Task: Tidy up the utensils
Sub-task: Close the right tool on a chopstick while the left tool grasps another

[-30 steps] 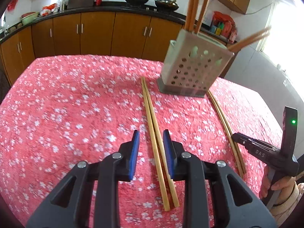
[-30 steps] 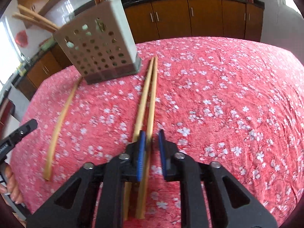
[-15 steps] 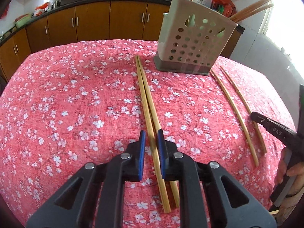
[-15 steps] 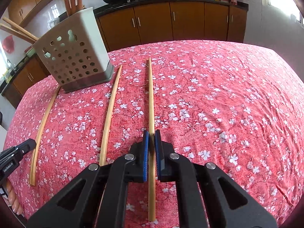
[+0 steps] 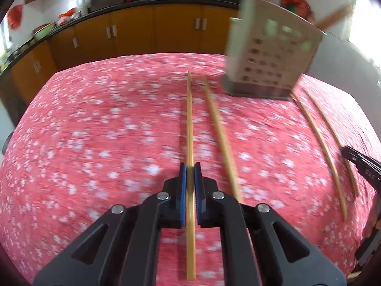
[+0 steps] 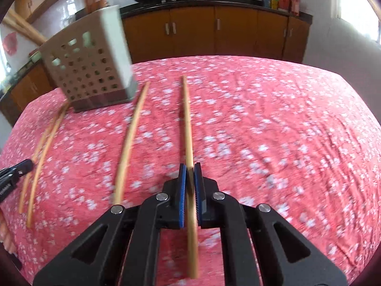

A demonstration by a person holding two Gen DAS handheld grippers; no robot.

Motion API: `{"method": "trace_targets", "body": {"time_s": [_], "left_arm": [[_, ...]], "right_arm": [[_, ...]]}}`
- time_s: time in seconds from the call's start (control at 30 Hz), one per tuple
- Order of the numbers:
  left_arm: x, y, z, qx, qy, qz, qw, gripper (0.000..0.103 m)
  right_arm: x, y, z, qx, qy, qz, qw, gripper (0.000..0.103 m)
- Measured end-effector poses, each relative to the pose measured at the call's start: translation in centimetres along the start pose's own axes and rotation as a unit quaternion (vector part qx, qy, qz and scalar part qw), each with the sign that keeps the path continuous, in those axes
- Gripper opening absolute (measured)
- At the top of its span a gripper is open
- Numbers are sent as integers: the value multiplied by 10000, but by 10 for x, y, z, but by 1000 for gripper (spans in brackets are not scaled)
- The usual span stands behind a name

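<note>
The left wrist view shows the left gripper (image 5: 190, 166) clenched on one long pale bamboo chopstick (image 5: 189, 124), which runs between the blue pads and points up the table toward the cream perforated utensil holder (image 5: 266, 54). That view shows three more chopsticks lying flat: one (image 5: 221, 138) just right of the held one and a pair (image 5: 319, 143) farther right, near the table edge and the tip of the other tool. The right wrist view shows the right gripper (image 6: 189, 166) clamped on its own bamboo chopstick (image 6: 187, 119), with three others to its left on the cloth; of these, two (image 6: 40, 157) lie close together beside the holder (image 6: 90, 64). Several chopsticks already stand in the holder, too blurred to count. Only the right view shows the wide bare stretch of red flowered tablecloth (image 6: 273, 131) to the right, reaching the rounded table edge.
</note>
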State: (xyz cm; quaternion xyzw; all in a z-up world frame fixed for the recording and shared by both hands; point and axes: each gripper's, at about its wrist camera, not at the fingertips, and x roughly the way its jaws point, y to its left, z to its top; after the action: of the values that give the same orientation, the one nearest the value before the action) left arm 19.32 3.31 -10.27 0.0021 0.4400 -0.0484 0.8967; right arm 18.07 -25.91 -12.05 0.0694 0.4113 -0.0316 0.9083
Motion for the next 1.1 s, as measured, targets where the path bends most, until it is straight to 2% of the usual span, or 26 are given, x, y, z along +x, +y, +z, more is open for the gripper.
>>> {"method": "trace_targets", "body": {"time_s": [0.1, 0.2, 0.33, 0.5, 1.1], "left_arm": [[1, 21, 4, -238, -16, 115, 9996, 8], [0, 34, 5, -400, -56, 12, 9992, 9], [-3, 34, 4, -407, -120, -9, 9991, 11], [-5, 40, 3, -573, -136, -119, 9982, 11], [-4, 40, 0, -640, -141, -168, 9977, 12]], "right_arm": [[1, -17, 5, 138, -45, -179, 9997, 7], [4, -25, 7, 186, -13, -166, 9997, 7], [5, -28, 7, 179, -5, -111, 9998, 8], [4, -27, 6, 160, 1, -111, 9998, 8], [4, -26, 6, 139, 3, -116, 9998, 9]]}}
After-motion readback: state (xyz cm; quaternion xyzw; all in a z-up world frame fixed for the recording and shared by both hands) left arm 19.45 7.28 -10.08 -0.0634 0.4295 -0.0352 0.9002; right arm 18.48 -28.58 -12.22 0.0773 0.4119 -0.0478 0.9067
